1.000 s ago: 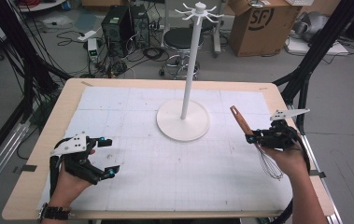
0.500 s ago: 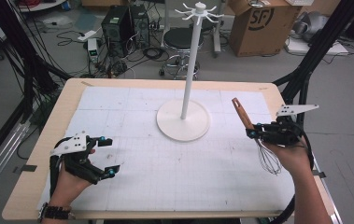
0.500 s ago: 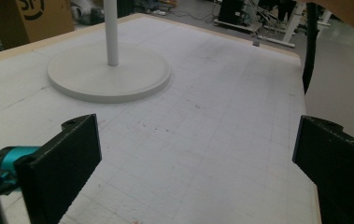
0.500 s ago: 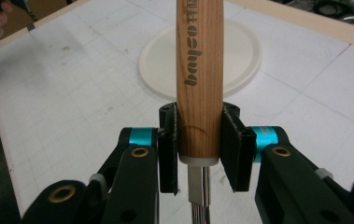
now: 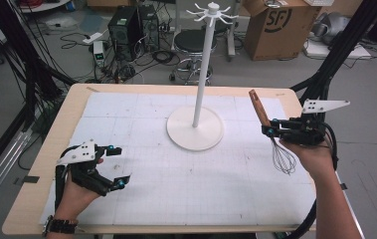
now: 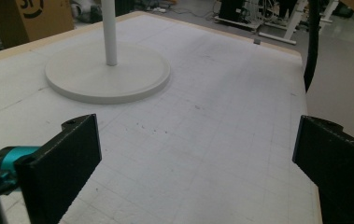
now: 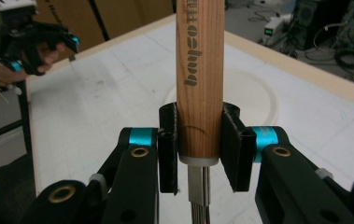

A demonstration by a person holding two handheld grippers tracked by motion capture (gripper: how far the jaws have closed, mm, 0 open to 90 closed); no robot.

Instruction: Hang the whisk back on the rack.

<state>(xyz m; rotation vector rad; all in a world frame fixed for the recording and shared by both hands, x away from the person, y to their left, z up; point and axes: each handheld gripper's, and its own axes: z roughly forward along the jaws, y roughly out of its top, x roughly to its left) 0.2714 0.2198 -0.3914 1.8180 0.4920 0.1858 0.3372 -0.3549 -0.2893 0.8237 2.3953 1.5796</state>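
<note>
Gripping a whisk [image 5: 274,133], the right gripper [image 5: 271,130] is up off the table [image 5: 42,169] at the right edge in the high view, jaws pinched on the wooden handle. That handle tilts up and away toward the far side, while the wire loops hang down below the hand, over the white mat [image 5: 141,119]. The right forearm comes up from the bottom right corner, hand cupped under the tool. Over on the near left, the left gripper [image 5: 117,167] sits low over the mat, jaws spread wide with nothing between them, left hand [image 5: 76,191] wrapped around its body, a watch on the wrist. Between the two, farther back, the white stand [image 5: 196,127] rises from its round base, hooks at the top.

Left gripper view now: two black jaws far apart at the bottom corners, bare mat between them, and the stand's round base ahead on the left.

Right gripper view: both jaws are pressed flat against the whisk's wooden handle [image 7: 200,84], one on each side, right above the metal collar where the wires start. The handle stands straight up. Beyond it lies the stand's base, and the left hand with its gripper shows at the upper left.
</note>
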